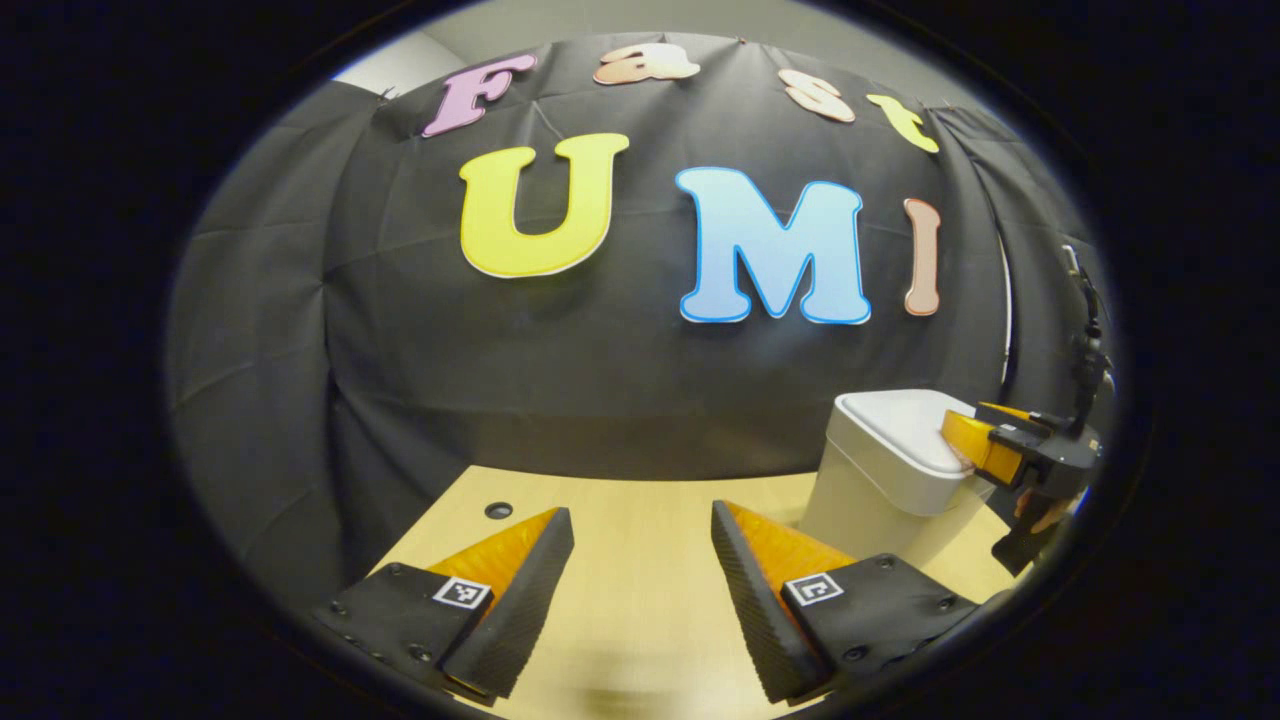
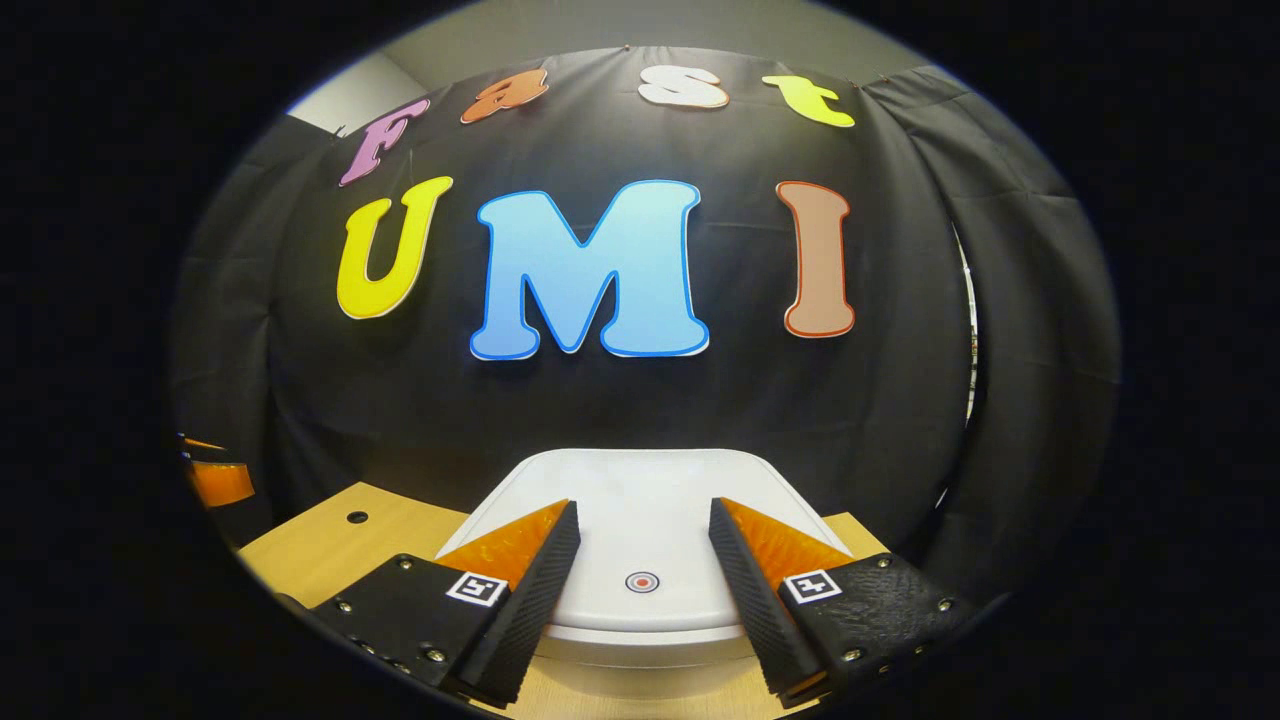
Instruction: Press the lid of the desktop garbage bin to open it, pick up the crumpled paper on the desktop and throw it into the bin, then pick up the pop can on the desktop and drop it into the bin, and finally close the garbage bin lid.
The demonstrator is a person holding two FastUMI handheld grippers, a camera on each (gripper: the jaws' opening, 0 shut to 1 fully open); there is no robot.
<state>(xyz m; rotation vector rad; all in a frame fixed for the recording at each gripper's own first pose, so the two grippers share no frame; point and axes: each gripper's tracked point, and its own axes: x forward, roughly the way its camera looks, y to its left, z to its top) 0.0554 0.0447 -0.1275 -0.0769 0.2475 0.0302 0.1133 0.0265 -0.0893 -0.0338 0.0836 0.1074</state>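
A white desktop garbage bin point(image 1: 880, 480) stands at the right on the wooden table, its lid point(image 2: 640, 530) down. In the right gripper view my right gripper point(image 2: 642, 515) hovers open just over the lid, a small round red mark point(image 2: 642, 582) lying between its fingers. The left gripper view shows that same right gripper point(image 1: 975, 440) reaching over the bin's top from the right. My left gripper point(image 1: 640, 520) is open above the bare tabletop, left of the bin, with nothing between its fingers.
The light wooden table point(image 1: 640, 590) has a round cable hole point(image 1: 498, 510) near its back left. The black cloth wall stands close behind the bin. A dark stand point(image 1: 1085, 340) rises at the far right.
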